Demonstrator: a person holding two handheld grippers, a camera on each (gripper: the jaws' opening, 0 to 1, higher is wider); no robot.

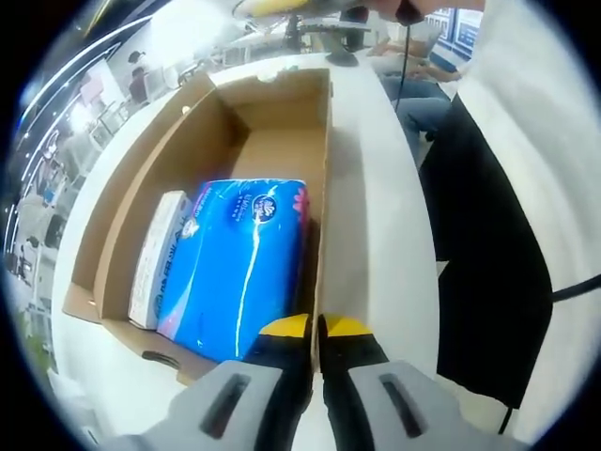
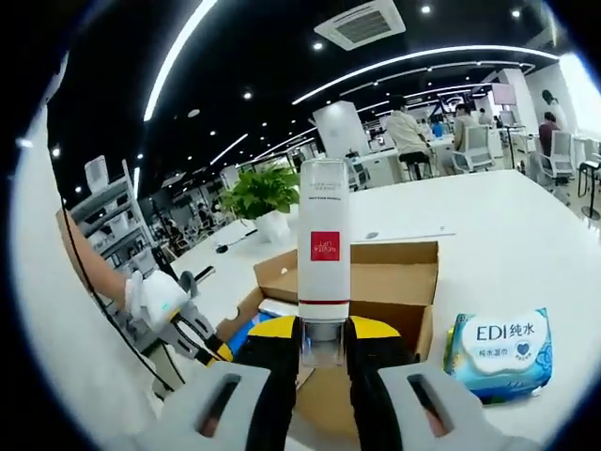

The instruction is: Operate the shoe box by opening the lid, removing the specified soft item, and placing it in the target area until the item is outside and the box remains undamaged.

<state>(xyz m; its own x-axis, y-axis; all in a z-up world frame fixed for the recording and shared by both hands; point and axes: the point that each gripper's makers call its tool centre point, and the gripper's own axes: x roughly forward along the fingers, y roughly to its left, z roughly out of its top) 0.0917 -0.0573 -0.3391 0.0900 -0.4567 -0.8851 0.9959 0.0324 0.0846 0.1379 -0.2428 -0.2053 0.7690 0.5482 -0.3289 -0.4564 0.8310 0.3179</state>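
Note:
The open cardboard shoe box (image 1: pixel 282 113) lies on a white table (image 1: pixel 376 235). Inside it are a blue soft tissue pack (image 1: pixel 239 268) and a slim white carton (image 1: pixel 155 258) against the pack's left side. My left gripper (image 1: pixel 317 329) is shut on the box's right side wall, which runs up between its yellow-tipped jaws. My right gripper (image 2: pixel 324 338) is shut on an upright white bottle (image 2: pixel 323 263) with a red label, held above the shoe box (image 2: pixel 385 277). The left gripper (image 2: pixel 192 329) comes in from the left at the box's edge.
A blue-and-white wet wipes pack (image 2: pixel 498 352) lies on the table (image 2: pixel 488 225) right of the box. A person in black and white (image 1: pixel 498 207) stands close beside the table. A potted plant (image 2: pixel 268 197) stands behind the box; people (image 2: pixel 406 132) sit at far desks.

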